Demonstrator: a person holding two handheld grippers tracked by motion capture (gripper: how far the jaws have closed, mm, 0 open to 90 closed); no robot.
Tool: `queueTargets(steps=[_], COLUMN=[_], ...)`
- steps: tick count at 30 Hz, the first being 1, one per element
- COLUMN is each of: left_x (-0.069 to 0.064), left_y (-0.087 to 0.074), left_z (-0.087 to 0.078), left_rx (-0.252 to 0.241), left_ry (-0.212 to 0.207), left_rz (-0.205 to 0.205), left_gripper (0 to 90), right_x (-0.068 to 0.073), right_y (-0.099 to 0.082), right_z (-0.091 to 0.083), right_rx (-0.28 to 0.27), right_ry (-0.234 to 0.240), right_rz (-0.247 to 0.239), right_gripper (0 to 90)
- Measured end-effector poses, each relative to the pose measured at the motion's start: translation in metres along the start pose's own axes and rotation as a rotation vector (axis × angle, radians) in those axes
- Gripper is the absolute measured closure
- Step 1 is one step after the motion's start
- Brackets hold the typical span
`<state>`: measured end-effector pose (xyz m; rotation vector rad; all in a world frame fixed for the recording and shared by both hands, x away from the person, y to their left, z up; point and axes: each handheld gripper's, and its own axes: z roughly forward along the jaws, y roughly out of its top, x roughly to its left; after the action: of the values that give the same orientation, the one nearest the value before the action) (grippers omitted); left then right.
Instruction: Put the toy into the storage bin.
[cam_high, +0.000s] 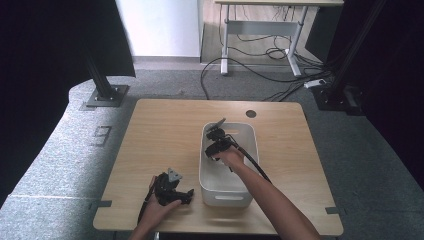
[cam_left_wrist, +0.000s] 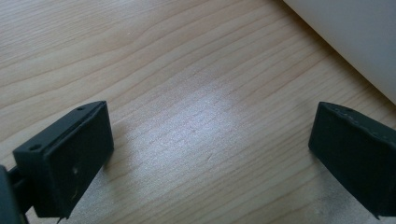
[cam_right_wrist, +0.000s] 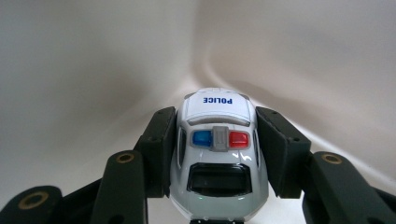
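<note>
My right tool (cam_right_wrist: 215, 154) grips the toy police car (cam_right_wrist: 217, 140) by its sides, inside the white bin (cam_high: 250, 145). The car's long axis runs straight ahead between the jaws. My left tool (cam_left_wrist: 210, 154) rests open on the tabletop (cam_high: 165, 130), left of the bin.

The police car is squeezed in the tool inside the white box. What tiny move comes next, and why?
Probably lift the right tool straight up: its pads press both sides of the police car, low between the walls of the white bin, so rising should clear them.
</note>
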<state>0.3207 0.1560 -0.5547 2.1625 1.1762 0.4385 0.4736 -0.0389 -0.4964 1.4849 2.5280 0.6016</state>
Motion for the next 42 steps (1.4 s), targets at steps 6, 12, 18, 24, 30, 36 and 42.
queueTargets(steps=[6,12,18,24,30,36,42], left_x=[0.0,0.0,0.0,0.0,0.0,0.0,0.0], left_y=[0.0,0.0,0.0,0.0,0.0,0.0,0.0], left_z=[0.0,0.0,0.0,0.0,0.0,0.0,0.0], left_rx=[0.0,0.0,0.0,0.0,0.0,0.0,0.0], left_ry=[-0.001,-0.001,-0.001,0.0,-0.001,-0.001,-0.002], left_rz=[0.001,0.001,0.001,0.002,0.001,0.001,0.001], left_gripper=[0.0,0.0,0.0,0.0,0.0,0.0,0.0], right_x=[-0.002,-0.002,-0.002,-0.003,-0.004,-0.003,-0.002], right_y=[0.0,-0.001,-0.002,0.0,0.001,0.001,0.003], right_z=[0.002,0.004,0.007,0.006,0.004,0.0,-0.006], right_rx=[0.007,0.02,0.032,0.03,0.031,0.03,0.035], right_ry=[0.012,0.018,0.021,0.042,0.029,-0.004,-0.029], right_rz=[0.011,0.01,0.002,0.021,0.014,0.0,-0.02], right_gripper=[49.5,49.3,49.2,45.5,42.4,35.8,28.3])
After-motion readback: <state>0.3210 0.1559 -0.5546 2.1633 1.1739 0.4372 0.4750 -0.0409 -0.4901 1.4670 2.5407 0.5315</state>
